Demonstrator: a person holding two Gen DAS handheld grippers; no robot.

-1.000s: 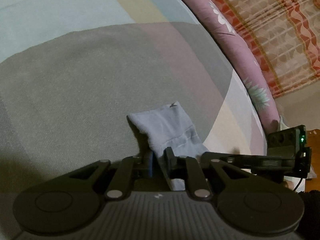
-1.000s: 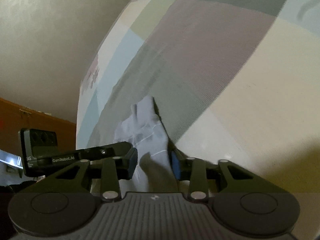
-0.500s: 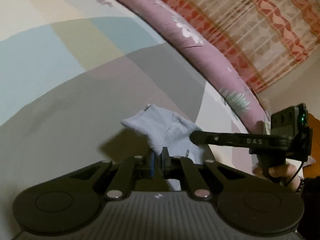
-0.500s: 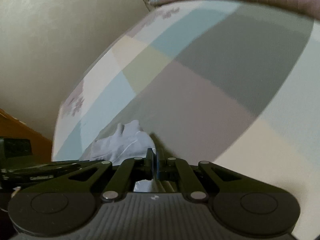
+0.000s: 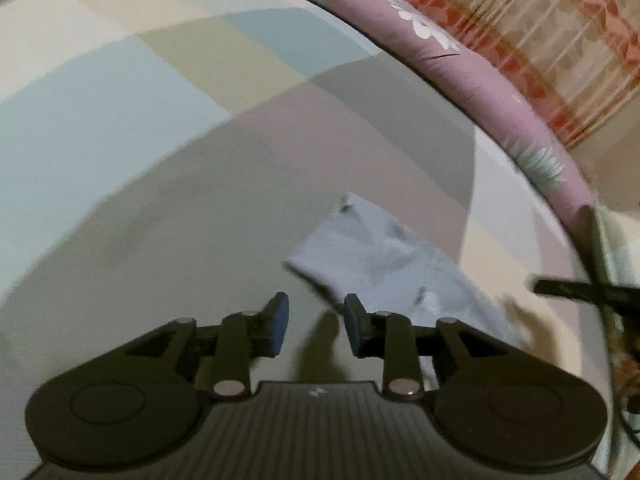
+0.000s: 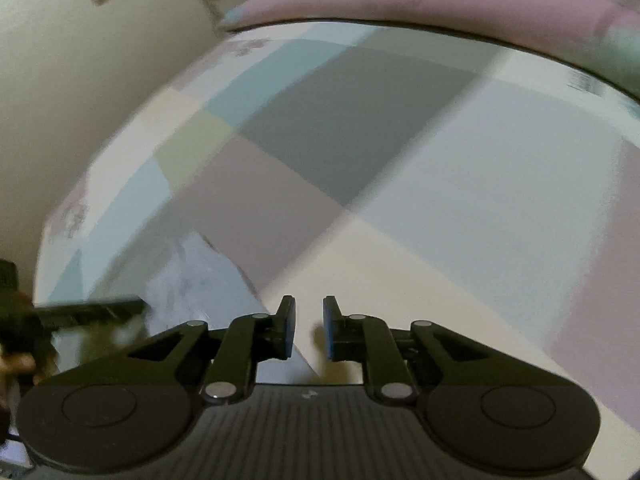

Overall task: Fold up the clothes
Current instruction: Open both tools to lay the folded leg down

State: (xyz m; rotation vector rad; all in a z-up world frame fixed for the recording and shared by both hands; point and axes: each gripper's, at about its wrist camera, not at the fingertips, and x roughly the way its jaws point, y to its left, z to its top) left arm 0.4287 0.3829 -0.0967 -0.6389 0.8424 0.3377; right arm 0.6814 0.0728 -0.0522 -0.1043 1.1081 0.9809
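**Left wrist view: pale cloth lying loose on the bed, both tongs empty**

Small pale blue-grey cloth garment [image 5: 384, 264] lies on the pastel patchwork bed sheet [image 5: 120, 128], near the bed's edge, not held by anything. It reads as a compact, roughly rectangular bundle with a seam or hem line across it. Blur hides whether layers are stacked neatly, so I can't call the fold complete or partial. Scene fits either a piece just laid out mid-fold or one set down after a fold.

Left tongs [image 5: 314, 322]: spread, nothing between the pads, sitting just beside the garment's near-left corner. Right tongs [image 6: 309, 326]: also spread and empty, hovering over cream sheet with the garment [image 6: 200, 284] off to their left.

View differences:
- Left wrist shows the garment's outline and corner best, plus the mauve floral bolster [image 5: 460, 64] along the bed's far edge and the red-patterned beige curtain [image 5: 560, 20] behind it.
- Right wrist shows the plain cream wall [image 6: 80, 80], and the left tongs' body entering at the left edge; garment partly hidden there.
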